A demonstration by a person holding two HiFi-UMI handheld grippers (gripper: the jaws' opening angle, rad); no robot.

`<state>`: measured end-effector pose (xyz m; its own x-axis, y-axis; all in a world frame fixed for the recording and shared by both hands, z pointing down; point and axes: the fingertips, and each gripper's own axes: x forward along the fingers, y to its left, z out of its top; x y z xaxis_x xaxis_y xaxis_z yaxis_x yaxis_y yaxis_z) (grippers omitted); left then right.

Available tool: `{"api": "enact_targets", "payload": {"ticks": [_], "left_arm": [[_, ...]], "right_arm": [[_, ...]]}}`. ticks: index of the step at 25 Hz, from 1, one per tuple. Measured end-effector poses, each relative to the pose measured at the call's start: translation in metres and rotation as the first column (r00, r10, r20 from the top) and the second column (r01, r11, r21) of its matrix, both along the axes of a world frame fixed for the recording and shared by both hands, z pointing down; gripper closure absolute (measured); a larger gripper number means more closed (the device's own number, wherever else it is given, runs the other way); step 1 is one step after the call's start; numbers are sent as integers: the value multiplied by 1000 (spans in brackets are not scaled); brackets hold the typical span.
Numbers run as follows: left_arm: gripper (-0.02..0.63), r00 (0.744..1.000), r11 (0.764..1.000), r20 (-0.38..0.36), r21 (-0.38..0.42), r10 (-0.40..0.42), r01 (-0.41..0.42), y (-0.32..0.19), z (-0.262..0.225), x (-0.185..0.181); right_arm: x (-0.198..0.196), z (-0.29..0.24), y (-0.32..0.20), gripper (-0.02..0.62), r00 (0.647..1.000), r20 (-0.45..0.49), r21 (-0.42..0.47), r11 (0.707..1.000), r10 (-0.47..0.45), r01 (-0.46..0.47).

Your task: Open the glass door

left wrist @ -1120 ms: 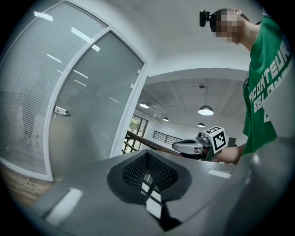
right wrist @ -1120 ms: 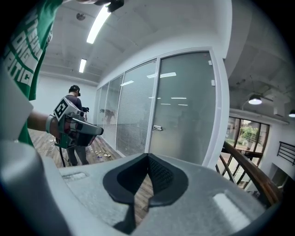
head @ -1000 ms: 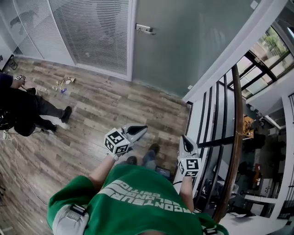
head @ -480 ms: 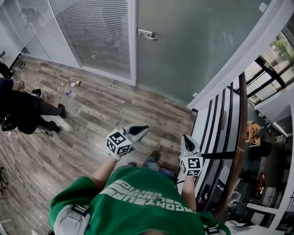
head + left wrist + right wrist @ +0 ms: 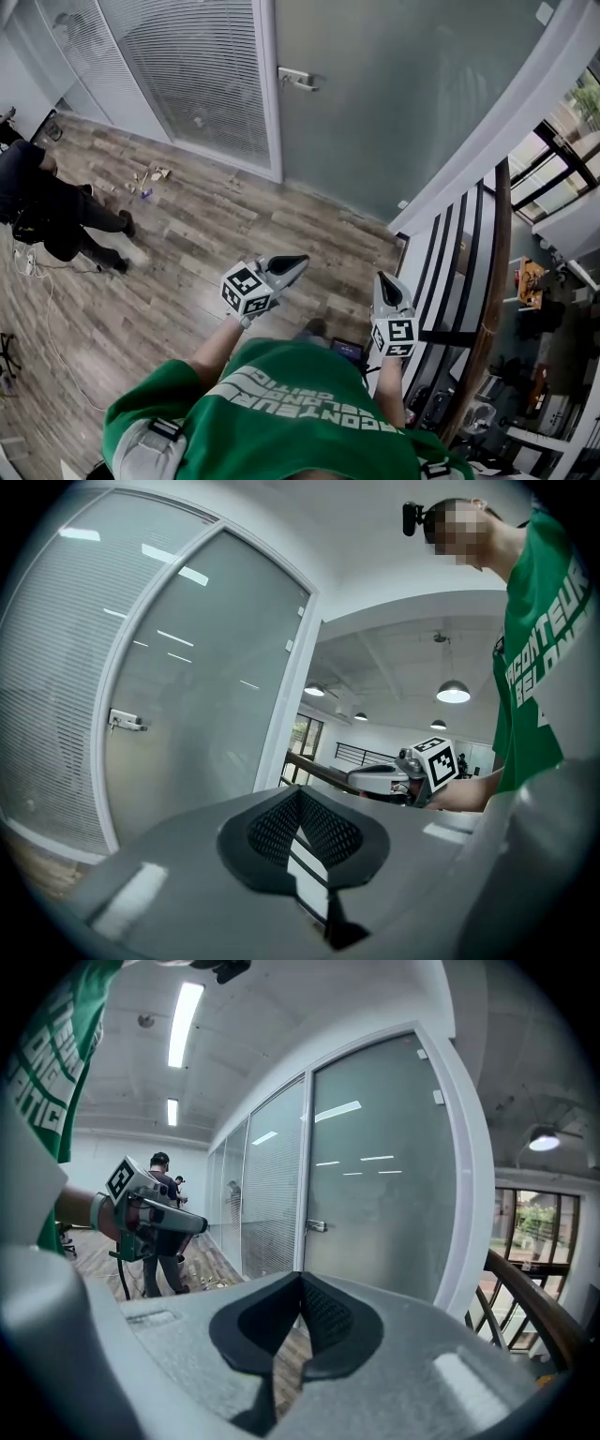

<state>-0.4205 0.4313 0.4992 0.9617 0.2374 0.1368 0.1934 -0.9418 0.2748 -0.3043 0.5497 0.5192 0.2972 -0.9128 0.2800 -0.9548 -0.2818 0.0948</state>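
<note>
The frosted glass door [image 5: 384, 103] stands shut ahead, with a metal handle [image 5: 298, 79] at its left edge. Both grippers are held out at waist height over the wooden floor, well short of the door. My left gripper [image 5: 300, 260] points toward the door, its jaws together and empty. My right gripper [image 5: 380, 277] is beside it near the railing, also shut with nothing in it. In the left gripper view the handle [image 5: 126, 721] shows far left of the closed tips [image 5: 300, 794]. In the right gripper view the handle [image 5: 317, 1226] lies just above the closed tips [image 5: 302, 1279].
A glass panel with blinds [image 5: 187, 66] adjoins the door on the left. A person in dark clothes [image 5: 47, 202] stands at far left, with small litter [image 5: 150, 176] on the floor nearby. A wooden-topped railing [image 5: 489, 281] runs along the right.
The person holding the grippers has walked toward the door; both grippers moved forward with them, still shut. The person at the left has shifted.
</note>
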Motion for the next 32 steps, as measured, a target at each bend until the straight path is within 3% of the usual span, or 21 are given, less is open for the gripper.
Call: {"api": "enact_targets", "payload": {"ticks": [8, 20, 32], "left_arm": [[591, 1000, 1000, 5, 13, -15, 15, 15, -2, 44], [591, 999, 999, 20, 9, -43, 43, 20, 4, 70], [591, 1000, 1000, 6, -7, -29, 29, 3, 10, 108]], "right_arm": [[45, 7, 11, 603, 999, 28, 11, 1000, -21, 21], [68, 17, 4, 603, 995, 43, -3, 996, -85, 85], [100, 20, -11, 603, 996, 26, -29, 996, -80, 81]]}}
